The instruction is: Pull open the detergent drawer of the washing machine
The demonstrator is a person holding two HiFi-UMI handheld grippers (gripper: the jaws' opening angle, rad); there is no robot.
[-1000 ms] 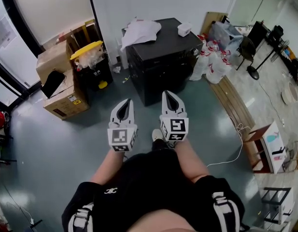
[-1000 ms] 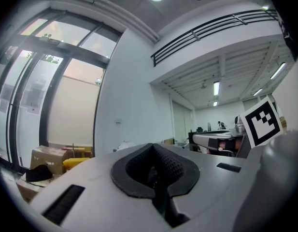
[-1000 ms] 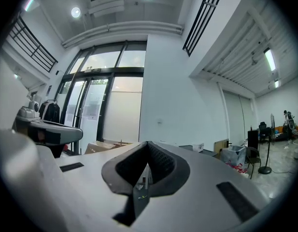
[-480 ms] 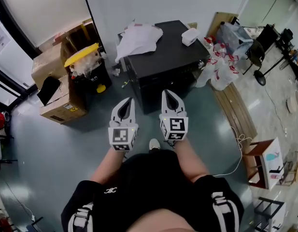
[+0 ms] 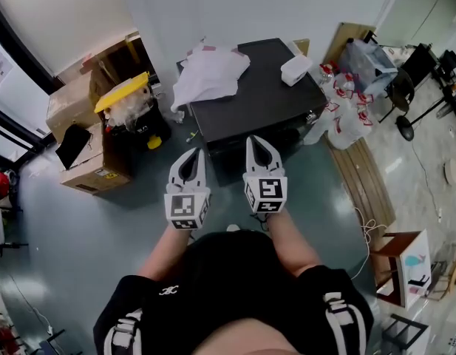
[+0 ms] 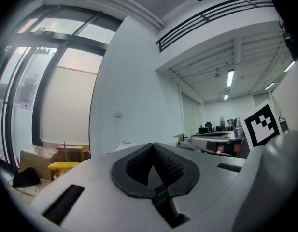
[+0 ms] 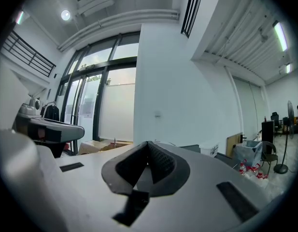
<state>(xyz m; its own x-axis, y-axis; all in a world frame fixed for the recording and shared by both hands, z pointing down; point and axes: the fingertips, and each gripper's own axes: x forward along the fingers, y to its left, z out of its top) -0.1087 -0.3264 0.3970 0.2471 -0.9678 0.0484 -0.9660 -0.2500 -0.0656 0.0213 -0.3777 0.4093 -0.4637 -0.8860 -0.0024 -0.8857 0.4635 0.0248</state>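
Note:
The washing machine (image 5: 264,102) is a black box seen from above, standing against the white wall. On its top lie a white cloth (image 5: 209,69) and a small white box (image 5: 295,69). Its front and the detergent drawer are hidden from the head view. My left gripper (image 5: 192,152) and right gripper (image 5: 256,139) are held side by side, level, pointing at the machine and just short of its near edge. Both are shut with nothing between the pads. In the gripper views the left gripper (image 6: 152,146) and right gripper (image 7: 148,144) show closed tips against the white wall.
Cardboard boxes (image 5: 87,150) and a yellow-lidded bin (image 5: 128,98) stand left of the machine. Plastic bags (image 5: 346,109) and a wooden board (image 5: 361,168) lie to its right. A white cable (image 5: 368,231) trails on the floor at right.
The washing machine has come closer and sits lower in the head view as the person walks toward it. Both grippers stay shut and side by side.

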